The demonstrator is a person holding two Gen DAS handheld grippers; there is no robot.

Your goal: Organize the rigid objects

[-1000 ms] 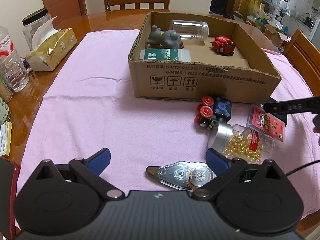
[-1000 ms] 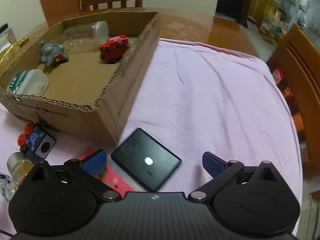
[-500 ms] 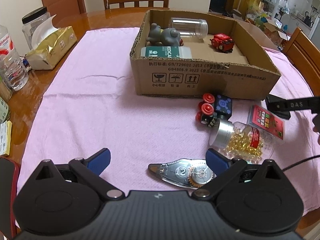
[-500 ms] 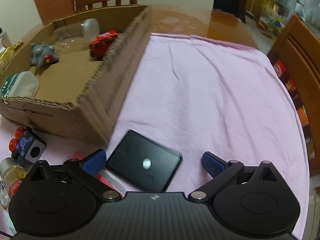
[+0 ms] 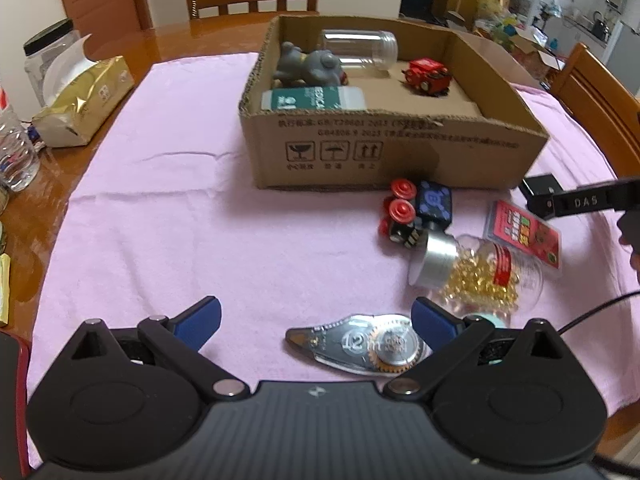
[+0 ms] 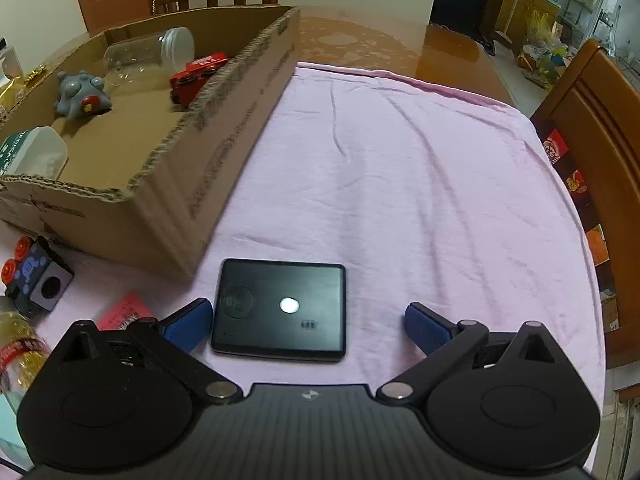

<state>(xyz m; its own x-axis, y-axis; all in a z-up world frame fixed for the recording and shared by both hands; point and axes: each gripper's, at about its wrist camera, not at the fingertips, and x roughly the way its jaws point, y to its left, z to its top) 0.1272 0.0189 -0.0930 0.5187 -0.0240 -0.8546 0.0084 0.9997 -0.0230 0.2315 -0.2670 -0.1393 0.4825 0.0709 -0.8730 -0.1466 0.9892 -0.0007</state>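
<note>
Right tool (image 6: 307,322) spread wide, black case (image 6: 280,312) flat between its fingers, nearer the left one; left tool (image 5: 316,320) likewise spread, tape dispenser (image 5: 360,344) just inside its right finger.

Cardboard box (image 5: 394,156) open-topped, toward far edge of desk; inside: grey toy (image 5: 308,66), clear jar (image 5: 360,48) on side, red toy car (image 5: 427,75), green-labelled bottle (image 5: 314,99) lying flat. In front of box: dice-like toy (image 5: 416,214), capsule bottle (image 5: 476,276) on side, red card (image 5: 522,234), correction tape (image 5: 360,344). Black flat case (image 6: 280,312) beside box corner.
</note>
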